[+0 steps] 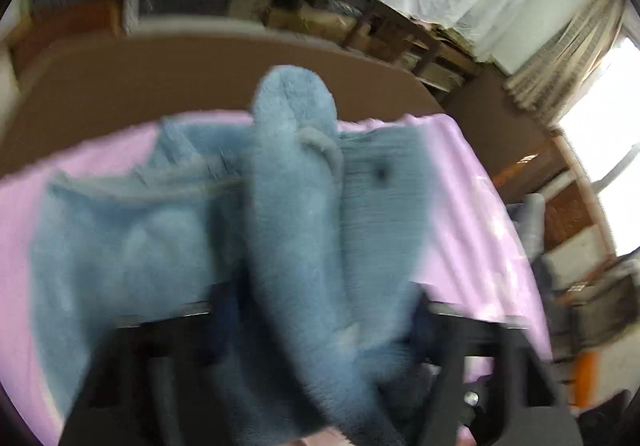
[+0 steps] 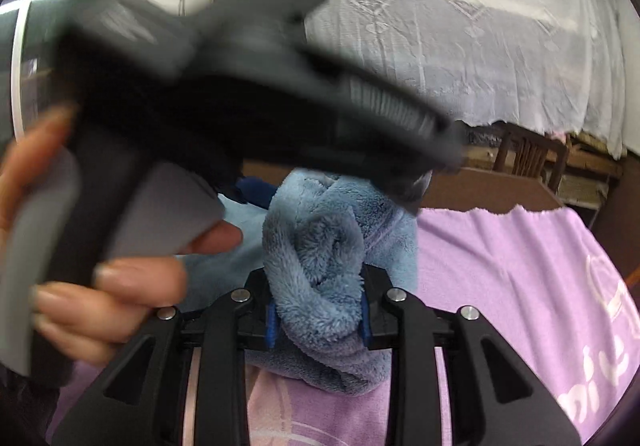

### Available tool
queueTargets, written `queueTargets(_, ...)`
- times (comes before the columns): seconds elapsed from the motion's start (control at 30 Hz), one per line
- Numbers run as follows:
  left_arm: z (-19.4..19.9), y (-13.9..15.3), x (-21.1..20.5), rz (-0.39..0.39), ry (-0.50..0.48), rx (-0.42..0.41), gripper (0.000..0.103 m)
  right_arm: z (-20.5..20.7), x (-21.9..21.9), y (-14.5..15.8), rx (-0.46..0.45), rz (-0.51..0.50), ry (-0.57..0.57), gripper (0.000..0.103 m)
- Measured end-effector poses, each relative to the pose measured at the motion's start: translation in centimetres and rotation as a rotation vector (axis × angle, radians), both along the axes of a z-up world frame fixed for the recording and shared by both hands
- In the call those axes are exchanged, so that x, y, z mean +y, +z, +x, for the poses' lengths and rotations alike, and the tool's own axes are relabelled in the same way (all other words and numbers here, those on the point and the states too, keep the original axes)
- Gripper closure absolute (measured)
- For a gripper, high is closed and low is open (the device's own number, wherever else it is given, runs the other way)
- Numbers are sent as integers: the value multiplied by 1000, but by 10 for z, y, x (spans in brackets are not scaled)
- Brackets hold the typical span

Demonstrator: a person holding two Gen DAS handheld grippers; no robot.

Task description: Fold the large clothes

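A fluffy blue garment [image 1: 296, 206] lies on a lilac cloth [image 1: 472, 230]. In the left wrist view a thick fold of it rises between my left gripper's jaws [image 1: 312, 310], which are shut on it; the view is blurred. In the right wrist view my right gripper [image 2: 318, 316] is shut on a bunched fold of the same blue garment [image 2: 320, 270], its blue pads [image 2: 271, 320] pressed on both sides. The other hand-held gripper [image 2: 240, 94], held in a hand, crosses just above and in front of it.
The lilac cloth [image 2: 520, 286] with white print covers a brown table [image 1: 160, 78]. Behind are a white sheet-draped surface [image 2: 460, 38], a wooden chair [image 2: 528, 158], shelves with clutter [image 1: 400, 42] and a bright window with curtain [image 1: 592, 86].
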State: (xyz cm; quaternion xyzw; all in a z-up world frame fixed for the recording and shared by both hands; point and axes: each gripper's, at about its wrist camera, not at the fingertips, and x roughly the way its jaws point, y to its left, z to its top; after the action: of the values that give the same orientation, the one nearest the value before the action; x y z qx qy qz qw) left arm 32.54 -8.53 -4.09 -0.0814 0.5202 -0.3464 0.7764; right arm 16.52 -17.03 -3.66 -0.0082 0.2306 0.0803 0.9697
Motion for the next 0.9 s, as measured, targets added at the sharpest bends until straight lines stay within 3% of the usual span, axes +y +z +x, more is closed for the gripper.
queueTargets(0.03,4,-2,7,-53,-5,33,66,0,2,-1,3,-12,9,75)
queueTargets(0.1,7,0,17,-62,17,18,68,2,1,-3,22,-12,24,72)
queueTargets(0.2,9,3,24,-62,35,8,68,-3,-4,2,9,-5,26,61)
queueTargets(0.27,7,6,28,-60,41,-2,69,-7,-6,6,-12,-26,1,47)
queueTargets(0.4,5,14,29,-51,50,-32,70,-5,0,-2,-3,-86,-6,45)
queueTargets(0.47,0,22,33,-52,60,-55,71,-4,4,-7,2,-121,-4,52)
queueTargets(0.5,0,26,35,-60,64,-63,71,-6,6,-5,-24,-137,-15,68)
queueTargets(0.57,-4,41,44,-85,74,-94,71,-10,8,1,-54,-134,-15,79)
queueTargets(0.7,-18,65,71,-51,108,-187,71,-13,10,28,-83,-38,23,80)
queueTargets(0.9,-21,77,128,-4,186,-219,71,-9,58,49,-125,-109,121,80)
